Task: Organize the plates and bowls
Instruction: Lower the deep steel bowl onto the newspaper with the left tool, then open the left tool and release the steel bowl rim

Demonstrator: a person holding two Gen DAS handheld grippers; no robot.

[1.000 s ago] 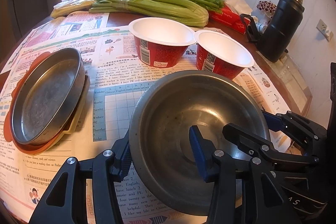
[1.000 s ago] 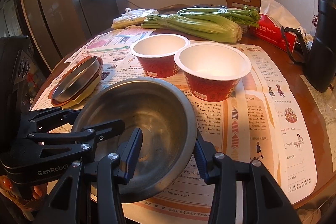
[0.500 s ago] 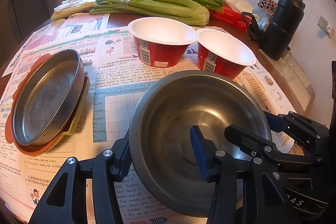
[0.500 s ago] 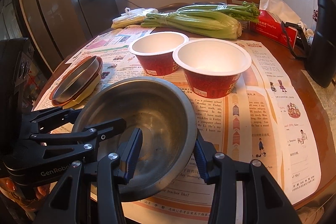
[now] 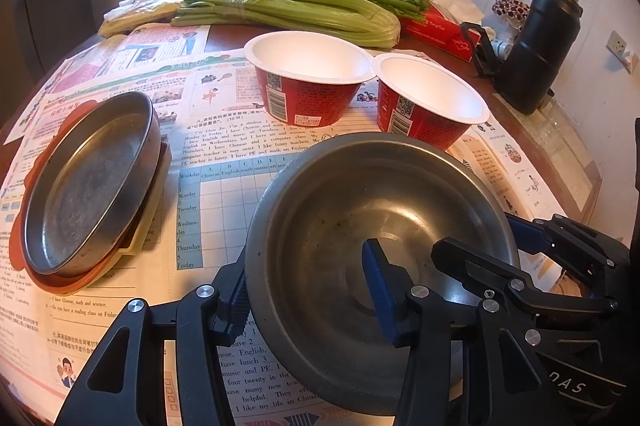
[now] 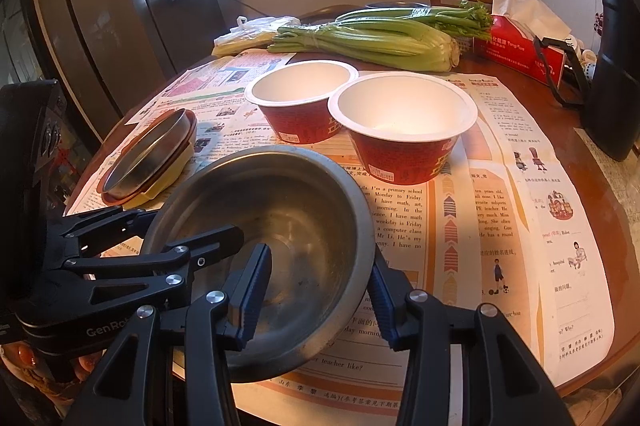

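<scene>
Nothing shifted since earlier, steel bowl [image 5: 372,246] near-centre on surface [image 6: 560,130], left tongs [image 5: 308,290] and right tongs [image 6: 320,290] each clamped across its rim, one finger inside, one outside.

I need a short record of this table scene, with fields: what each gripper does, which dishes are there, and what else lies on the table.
left gripper: astride the left rim of the steel bowl
right gripper: shut on the same bowl's right rim
paper bowls: two, red, empty, behind the steel bowl
plates: steel plate stacked on an orange one, at left
other: celery, tissue box, black flask, newspaper
</scene>
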